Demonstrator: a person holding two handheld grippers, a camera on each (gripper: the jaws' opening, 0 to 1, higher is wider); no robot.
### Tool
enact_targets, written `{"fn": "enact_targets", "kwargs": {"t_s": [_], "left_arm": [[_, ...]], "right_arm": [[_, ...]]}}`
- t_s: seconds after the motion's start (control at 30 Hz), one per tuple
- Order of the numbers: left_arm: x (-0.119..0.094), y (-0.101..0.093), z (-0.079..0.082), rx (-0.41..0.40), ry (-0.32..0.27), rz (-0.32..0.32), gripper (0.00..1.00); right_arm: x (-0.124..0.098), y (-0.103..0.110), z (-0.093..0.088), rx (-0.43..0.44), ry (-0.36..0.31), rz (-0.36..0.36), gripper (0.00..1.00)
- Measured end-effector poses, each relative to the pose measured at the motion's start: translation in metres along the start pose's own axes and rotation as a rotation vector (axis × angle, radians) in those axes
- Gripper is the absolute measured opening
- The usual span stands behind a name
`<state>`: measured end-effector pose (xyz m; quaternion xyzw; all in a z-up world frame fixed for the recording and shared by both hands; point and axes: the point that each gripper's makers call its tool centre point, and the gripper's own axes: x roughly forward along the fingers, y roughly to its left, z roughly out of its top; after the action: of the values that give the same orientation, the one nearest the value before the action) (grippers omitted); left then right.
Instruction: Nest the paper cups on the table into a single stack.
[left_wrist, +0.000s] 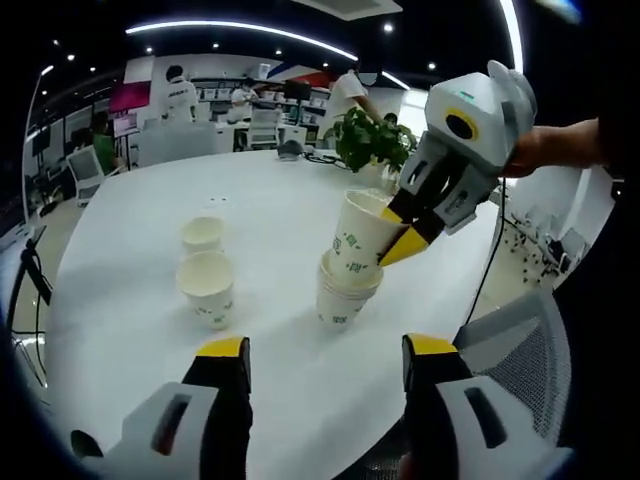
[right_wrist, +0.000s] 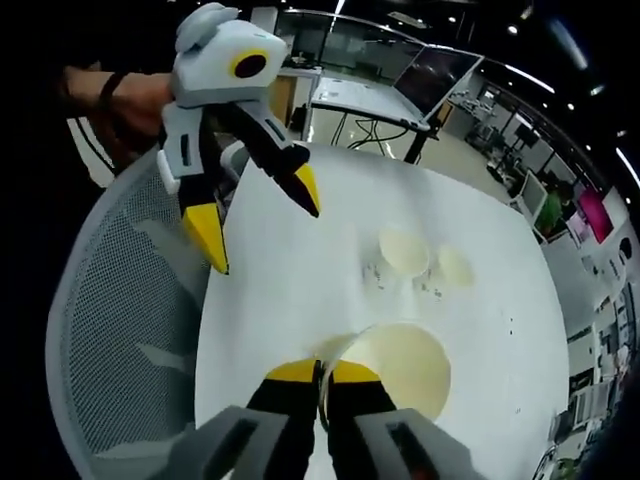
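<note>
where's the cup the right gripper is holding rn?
In the left gripper view, the held cup sits right of centre, pinched at its rim by the right gripper, tilted above the stack.

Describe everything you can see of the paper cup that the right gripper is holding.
The held cup is white paper with small green print on its side and a plain cream inside, and looks empty. The right gripper pinches its rim, one yellow-tipped jaw inside and one outside. The cup leans, open mouth up, with its bottom partly sunk into the stack of cups on the white table. It is not yet fully seated. In the right gripper view its round mouth lies just beyond the jaws.
</note>
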<state>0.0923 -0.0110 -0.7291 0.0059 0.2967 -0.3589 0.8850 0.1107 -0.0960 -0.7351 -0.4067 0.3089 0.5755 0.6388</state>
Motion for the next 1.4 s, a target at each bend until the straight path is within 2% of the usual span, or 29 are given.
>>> {"fn": "enact_targets", "kwargs": {"t_s": [0.37,0.83,1.0,1.17,1.4], "left_arm": [[0.001,0.001,-0.003,-0.001,0.006,0.001,0.59],[-0.001,0.001,-0.004,-0.002,0.007,0.007,0.59],[-0.001,0.001,-0.003,-0.004,0.005,0.009,0.59],[-0.003,0.005,-0.003,-0.006,0.004,0.016,0.59],[-0.006,0.004,-0.005,-0.005,0.007,0.016,0.60]], "right_arm": [[0.008,0.001,-0.004,0.005,0.006,0.005,0.00],[0.002,0.000,0.003,0.023,-0.018,-0.003,0.05],[0.002,-0.005,0.004,0.057,-0.033,-0.013,0.10],[-0.002,-0.015,0.012,0.130,-0.084,-0.024,0.18],[0.000,-0.034,0.021,0.156,-0.120,-0.049,0.29]]}}
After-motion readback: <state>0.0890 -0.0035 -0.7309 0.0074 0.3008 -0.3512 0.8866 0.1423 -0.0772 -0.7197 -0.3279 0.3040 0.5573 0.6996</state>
